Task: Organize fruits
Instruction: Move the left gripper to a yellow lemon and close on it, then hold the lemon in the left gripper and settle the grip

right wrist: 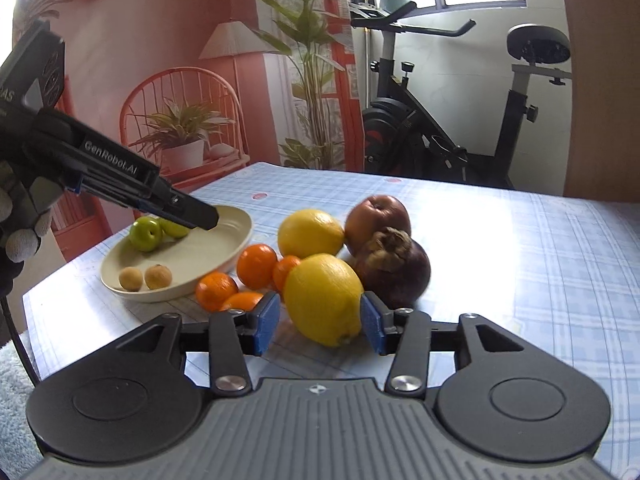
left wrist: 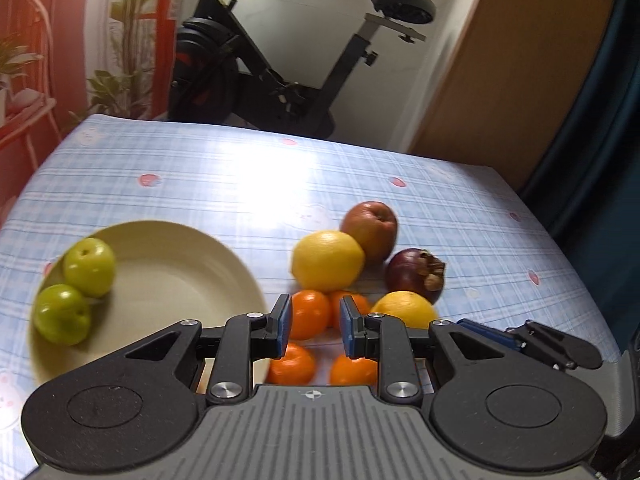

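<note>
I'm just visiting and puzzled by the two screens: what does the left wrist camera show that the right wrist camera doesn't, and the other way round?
Only the left wrist view shows four oranges clearly, seen past the left gripper.

Only the right wrist view shows two small tan fruits on the plate, a gloved hand, and the right gripper with a lemon between its fingers.

Both show the plate with two green fruits, two lemons, an apple, a dark purple fruit, the tablecloth and the exercise bike.

Pale blue plaid desk; cream plate with 2 green fruits; 2 yellow lemons; 4 orange tangerines.
</note>
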Demonstrator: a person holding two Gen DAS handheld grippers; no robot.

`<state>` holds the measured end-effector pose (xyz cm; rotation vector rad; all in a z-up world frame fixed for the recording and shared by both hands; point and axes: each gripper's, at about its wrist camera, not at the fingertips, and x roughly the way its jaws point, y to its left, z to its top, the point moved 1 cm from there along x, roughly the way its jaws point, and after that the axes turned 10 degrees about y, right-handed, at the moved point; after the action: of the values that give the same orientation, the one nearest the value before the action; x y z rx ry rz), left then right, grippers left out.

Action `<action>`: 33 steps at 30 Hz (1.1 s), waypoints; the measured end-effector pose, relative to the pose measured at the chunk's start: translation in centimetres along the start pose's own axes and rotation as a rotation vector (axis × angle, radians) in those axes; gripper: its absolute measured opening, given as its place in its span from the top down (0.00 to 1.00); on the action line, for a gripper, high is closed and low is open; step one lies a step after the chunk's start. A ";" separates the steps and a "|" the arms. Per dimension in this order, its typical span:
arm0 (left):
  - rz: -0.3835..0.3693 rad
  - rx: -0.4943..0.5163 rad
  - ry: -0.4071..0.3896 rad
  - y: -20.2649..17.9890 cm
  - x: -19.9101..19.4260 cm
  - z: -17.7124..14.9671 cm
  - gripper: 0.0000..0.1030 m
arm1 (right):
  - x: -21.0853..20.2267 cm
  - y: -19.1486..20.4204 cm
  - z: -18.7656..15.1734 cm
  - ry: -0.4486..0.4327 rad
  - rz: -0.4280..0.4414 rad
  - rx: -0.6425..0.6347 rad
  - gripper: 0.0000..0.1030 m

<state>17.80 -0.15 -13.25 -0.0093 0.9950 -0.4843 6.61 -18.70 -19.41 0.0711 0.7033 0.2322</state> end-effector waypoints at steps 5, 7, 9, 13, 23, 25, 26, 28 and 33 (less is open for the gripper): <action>-0.040 0.032 0.022 -2.2 2.1 0.9 0.74 | 1.0 -0.7 0.0 0.028 -0.012 -0.041 0.52; -0.054 0.040 0.038 -3.1 3.2 1.2 0.74 | 1.4 -0.9 -0.1 0.041 0.003 -0.037 0.52; -0.062 0.049 0.052 -3.8 4.0 1.3 0.74 | 1.6 -1.2 -0.1 0.051 0.025 -0.025 0.52; -0.086 0.051 0.070 -4.6 5.1 1.7 0.74 | 2.0 -1.6 -0.1 0.077 0.052 -0.006 0.52; -0.119 0.036 0.102 -4.6 6.1 2.1 0.74 | 3.3 -2.0 0.5 0.136 0.096 0.011 0.52; -0.120 0.040 0.100 -4.6 6.0 2.0 0.74 | 3.7 -1.8 0.7 0.143 0.101 0.010 0.52; -0.119 0.041 0.100 -4.6 5.9 2.0 0.74 | 3.8 -1.7 0.8 0.146 0.099 0.004 0.51; -0.116 0.045 0.099 -4.8 5.7 1.9 0.74 | 3.9 -1.5 0.8 0.146 0.093 -0.006 0.50; -0.124 0.061 0.095 -5.3 5.3 1.5 0.75 | 3.6 -1.6 0.5 0.146 0.094 0.002 0.50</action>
<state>19.37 -7.28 -15.53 0.0066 1.0762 -0.6328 9.93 -19.39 -21.51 0.0902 0.8463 0.3290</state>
